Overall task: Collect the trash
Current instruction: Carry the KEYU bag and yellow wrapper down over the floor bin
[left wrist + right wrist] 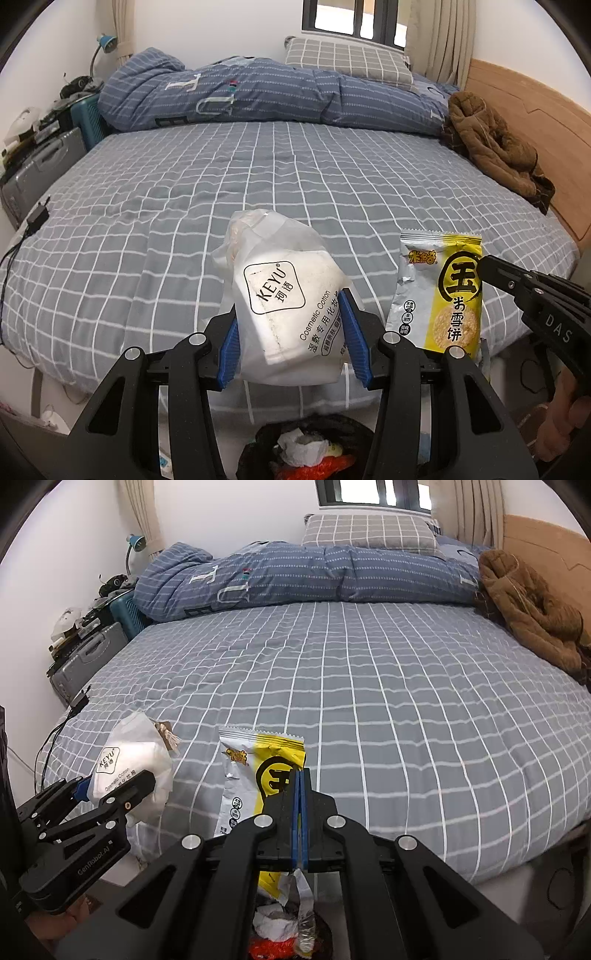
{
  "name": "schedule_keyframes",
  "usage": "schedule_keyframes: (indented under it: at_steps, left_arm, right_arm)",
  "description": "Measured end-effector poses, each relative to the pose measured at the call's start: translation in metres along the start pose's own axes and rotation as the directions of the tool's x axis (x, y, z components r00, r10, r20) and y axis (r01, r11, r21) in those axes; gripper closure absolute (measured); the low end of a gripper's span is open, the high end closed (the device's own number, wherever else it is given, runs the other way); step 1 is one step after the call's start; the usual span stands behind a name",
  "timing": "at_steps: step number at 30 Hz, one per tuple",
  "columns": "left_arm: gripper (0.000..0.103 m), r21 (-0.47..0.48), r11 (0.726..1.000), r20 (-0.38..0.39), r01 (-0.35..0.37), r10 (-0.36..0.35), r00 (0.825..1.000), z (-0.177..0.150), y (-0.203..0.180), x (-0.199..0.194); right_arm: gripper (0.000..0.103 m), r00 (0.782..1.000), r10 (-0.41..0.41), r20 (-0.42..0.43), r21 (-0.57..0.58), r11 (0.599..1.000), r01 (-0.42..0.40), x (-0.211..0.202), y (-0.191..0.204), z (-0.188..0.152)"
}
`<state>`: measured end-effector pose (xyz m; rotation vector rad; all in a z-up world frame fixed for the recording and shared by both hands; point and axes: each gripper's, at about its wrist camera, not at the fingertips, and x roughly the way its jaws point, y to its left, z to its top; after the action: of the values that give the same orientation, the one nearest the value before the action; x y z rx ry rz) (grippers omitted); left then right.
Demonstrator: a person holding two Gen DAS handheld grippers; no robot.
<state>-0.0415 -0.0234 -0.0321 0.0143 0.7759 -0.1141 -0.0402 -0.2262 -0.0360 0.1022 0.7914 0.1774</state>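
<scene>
My left gripper (291, 332) is shut on a white cosmetic cotton bag (288, 295) marked KEYU, held above the near bed edge; it also shows in the right wrist view (133, 764). My right gripper (300, 775) is shut on a yellow and silver snack wrapper (255, 775), which also shows in the left wrist view (439, 295). Both hang over a black trash bin (306, 446) with crumpled white and red trash (280, 930) inside, on the floor just below.
The bed (258, 177) has a grey checked sheet, a rolled blue duvet (258, 96) and pillow (347, 62) at the back. A brown jacket (491, 144) lies by the wooden headboard. A black charger with cable (37, 218) lies at the bed's left edge, beside a grey case (40, 166).
</scene>
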Motion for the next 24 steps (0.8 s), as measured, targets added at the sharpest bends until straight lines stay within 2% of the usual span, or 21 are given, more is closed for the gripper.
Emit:
schedule_keyframes:
  at_steps: [15,24]
  left_arm:
    - [0.056,-0.020,1.000,-0.059,-0.005,0.004,0.998,-0.058,-0.002,-0.038]
    - [0.056,-0.026,1.000,-0.089,-0.007,0.005,0.996,-0.085,-0.001,-0.060]
  right_arm:
    - [0.103,1.000,0.006,-0.022,0.004,1.000,-0.006,-0.042,0.012,-0.049]
    - [0.103,0.998,0.010,-0.066,-0.002,1.000,-0.011,-0.056,0.023,-0.078]
